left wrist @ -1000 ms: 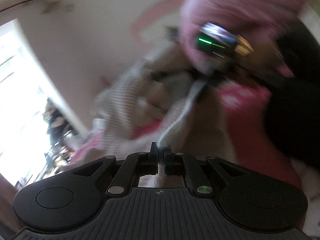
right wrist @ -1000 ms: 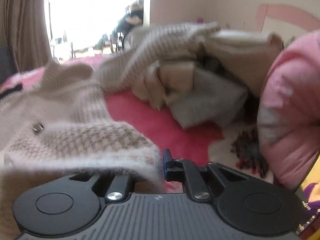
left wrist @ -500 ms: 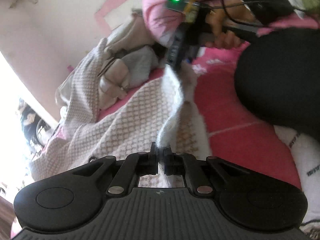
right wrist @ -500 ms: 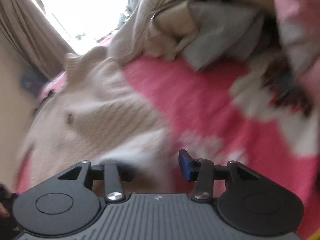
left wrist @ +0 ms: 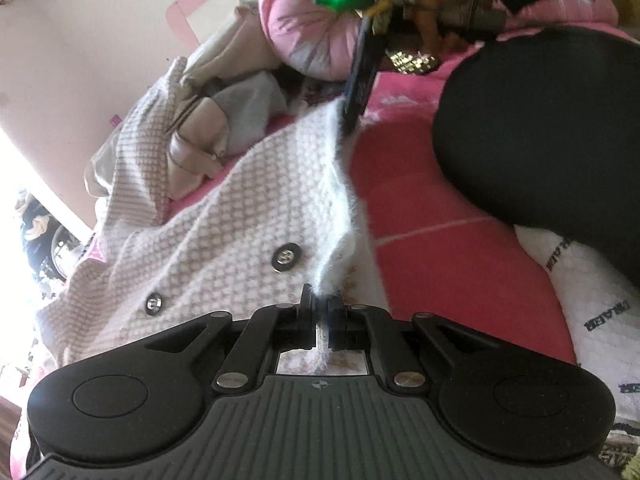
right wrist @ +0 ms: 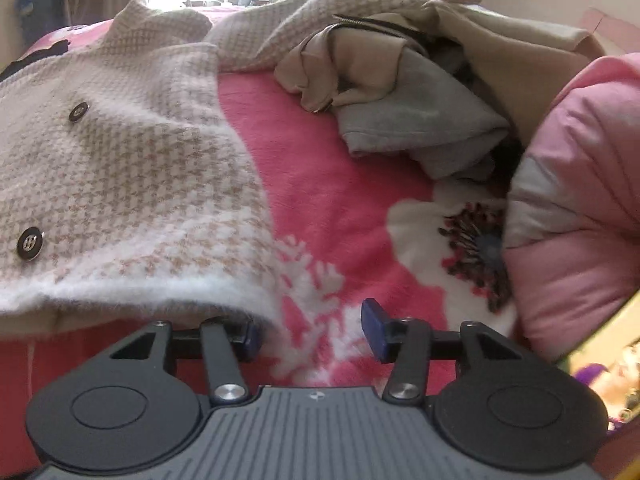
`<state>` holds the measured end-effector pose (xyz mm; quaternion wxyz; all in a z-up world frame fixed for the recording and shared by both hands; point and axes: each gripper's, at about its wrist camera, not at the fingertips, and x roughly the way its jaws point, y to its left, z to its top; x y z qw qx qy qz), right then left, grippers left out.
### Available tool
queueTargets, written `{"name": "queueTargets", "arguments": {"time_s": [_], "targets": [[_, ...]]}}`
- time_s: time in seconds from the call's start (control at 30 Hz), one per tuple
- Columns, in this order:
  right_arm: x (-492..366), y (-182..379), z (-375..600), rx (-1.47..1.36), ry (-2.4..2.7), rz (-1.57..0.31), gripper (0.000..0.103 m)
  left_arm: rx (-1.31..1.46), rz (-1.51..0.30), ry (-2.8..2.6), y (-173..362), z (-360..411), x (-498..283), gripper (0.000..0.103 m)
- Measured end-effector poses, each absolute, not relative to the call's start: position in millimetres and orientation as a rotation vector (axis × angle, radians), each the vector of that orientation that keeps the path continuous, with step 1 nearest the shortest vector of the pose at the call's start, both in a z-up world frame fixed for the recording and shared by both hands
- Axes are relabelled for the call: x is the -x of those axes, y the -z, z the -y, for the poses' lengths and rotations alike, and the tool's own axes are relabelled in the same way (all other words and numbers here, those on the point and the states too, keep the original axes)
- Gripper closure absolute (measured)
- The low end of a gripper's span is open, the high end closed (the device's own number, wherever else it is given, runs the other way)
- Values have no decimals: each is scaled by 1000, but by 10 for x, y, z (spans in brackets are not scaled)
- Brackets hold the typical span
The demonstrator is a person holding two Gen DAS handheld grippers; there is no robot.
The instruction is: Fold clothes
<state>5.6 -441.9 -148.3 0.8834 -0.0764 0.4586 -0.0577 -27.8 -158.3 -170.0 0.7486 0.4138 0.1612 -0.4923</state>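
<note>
A beige-and-white houndstooth cardigan (left wrist: 240,208) with dark buttons lies spread on the pink flowered blanket (left wrist: 432,248). My left gripper (left wrist: 319,312) is shut on its fuzzy white hem, which runs up as a raised ridge toward my right gripper (left wrist: 352,120). In the right wrist view the cardigan (right wrist: 132,168) lies at the left. Its hem corner drapes over the left finger of my right gripper (right wrist: 312,330). Those jaws are opening; the blue right pad (right wrist: 374,322) stands free, and only blanket shows in the gap.
A heap of beige and grey clothes (right wrist: 400,112) lies at the far side of the bed, with a pink padded jacket (right wrist: 580,200) beside it. A person's black-clad leg (left wrist: 540,140) and white printed sock (left wrist: 592,304) rest on the blanket at the right. A bright window is at the left.
The right gripper's jaws have spread apart and released the hem. The cardigan has come down flat onto the blanket. The left gripper sank lower, still clamped on the hem.
</note>
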Motion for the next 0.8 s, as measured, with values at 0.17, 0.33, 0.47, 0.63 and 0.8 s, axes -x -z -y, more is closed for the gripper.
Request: {"name": "queueTargets", "arguments": {"time_s": [0.17, 0.33, 0.47, 0.63, 0.8], "targets": [[91, 1433, 4255, 405, 186, -1007, 50, -933, -373, 1080, 1808, 1554, 345, 99], [308, 1311, 4204, 443, 218, -1019, 50, -948, -390, 1065, 1812, 1466, 392, 95], [379, 948, 4108, 303, 190, -917, 51, -939, -434, 1060, 1683, 1298, 336, 90], [214, 646, 3839, 116, 30, -819, 54, -876, -494, 979, 1506, 1070, 80, 84], [-58, 669, 3464, 15, -152, -817, 57, -642, -674, 813, 1427, 992, -555, 78]]}}
